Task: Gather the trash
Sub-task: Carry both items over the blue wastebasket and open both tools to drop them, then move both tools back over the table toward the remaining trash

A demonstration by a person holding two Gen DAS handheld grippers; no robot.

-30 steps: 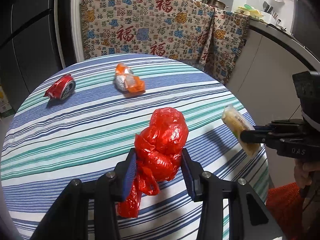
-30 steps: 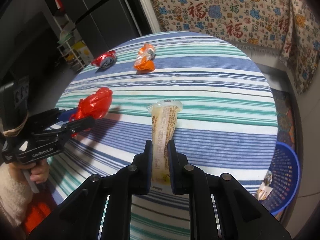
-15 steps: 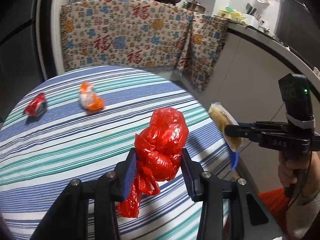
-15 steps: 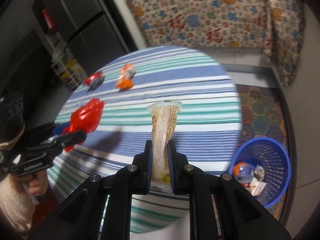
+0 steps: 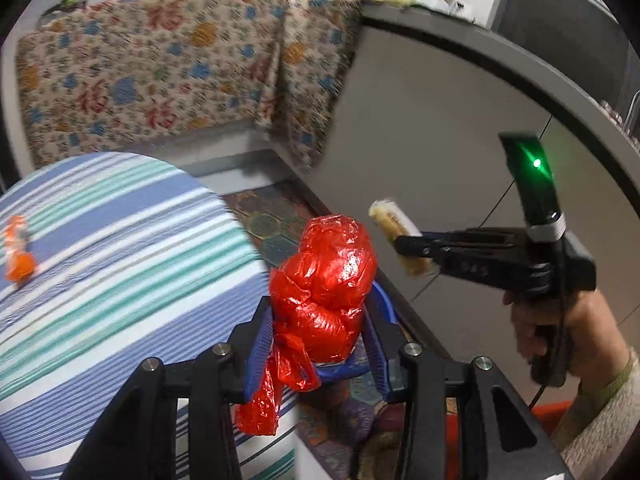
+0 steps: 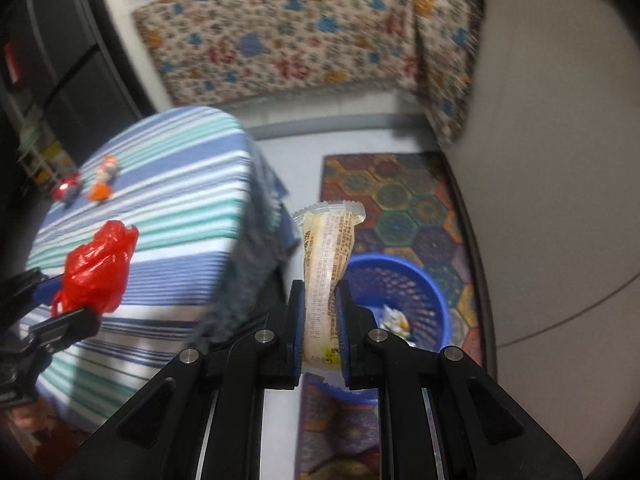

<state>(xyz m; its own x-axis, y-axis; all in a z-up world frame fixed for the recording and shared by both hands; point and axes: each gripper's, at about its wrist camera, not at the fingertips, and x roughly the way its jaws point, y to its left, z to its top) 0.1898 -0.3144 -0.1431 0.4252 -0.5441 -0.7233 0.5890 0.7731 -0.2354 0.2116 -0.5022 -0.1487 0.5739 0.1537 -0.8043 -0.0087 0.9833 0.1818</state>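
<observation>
Striped in blue, teal and white, the round table's cloth [image 6: 160, 216] fills the left of my right wrist view, with a patterned fabric [image 6: 304, 28] draped over the counter behind it. On the floor by the table I see a hexagon-patterned rug [image 6: 404, 196], and on it a blue mesh basket [image 6: 420, 280] with some scraps already inside.

My left gripper [image 5: 320, 340] has its blue-padded jaws clamped on a crumpled red plastic bag [image 5: 328, 280], held in the air past the table's edge; a sliver of the basket's rim shows just behind it. My right gripper [image 6: 318, 320] is pinched tight on a pale snack wrapper [image 6: 326, 260], which stands upright between the pads, above the near side of the basket (as far as the fisheye lets me judge).

Left on the cloth, well away from both grippers, are an orange-and-white wrapper [image 6: 103, 178] and, just beside it, a small red crushed can [image 6: 68, 191], blurred.
</observation>
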